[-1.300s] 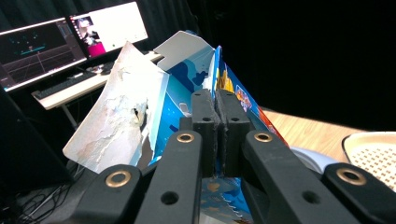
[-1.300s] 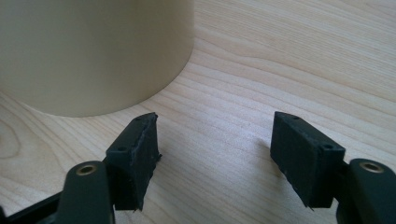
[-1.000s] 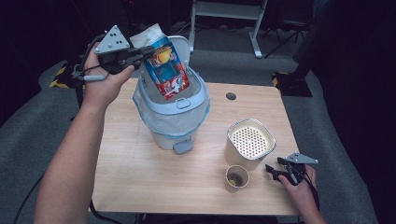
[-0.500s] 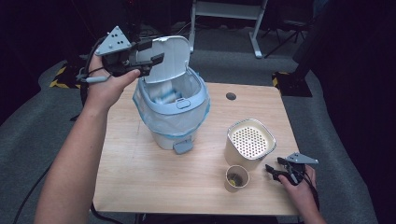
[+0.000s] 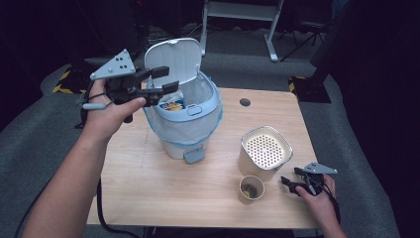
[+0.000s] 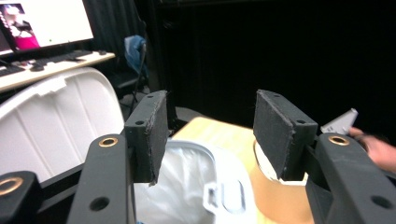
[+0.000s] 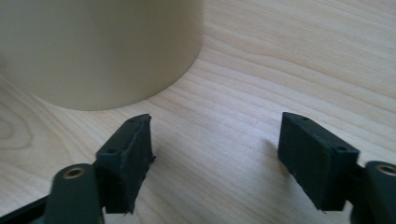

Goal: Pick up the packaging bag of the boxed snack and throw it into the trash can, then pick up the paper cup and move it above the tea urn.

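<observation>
- The snack packet (image 5: pixel 172 105) lies inside the lined bin (image 5: pixel 184 130) at the table's far left; the rim hides most of it.
- The left gripper (image 5: pixel 159 85) hangs over the bin's left rim, jaws apart with nothing between them. They have just been opening.
- The bin's lid (image 5: pixel 174 55) stands upright behind.
- The right gripper (image 5: pixel 288 183) rests at the near right beside one cream container (image 5: pixel 265 151), its jaws just opened and bare.
- One paper cup (image 5: pixel 251 189) stands near; its contents are hard to make out.
</observation>
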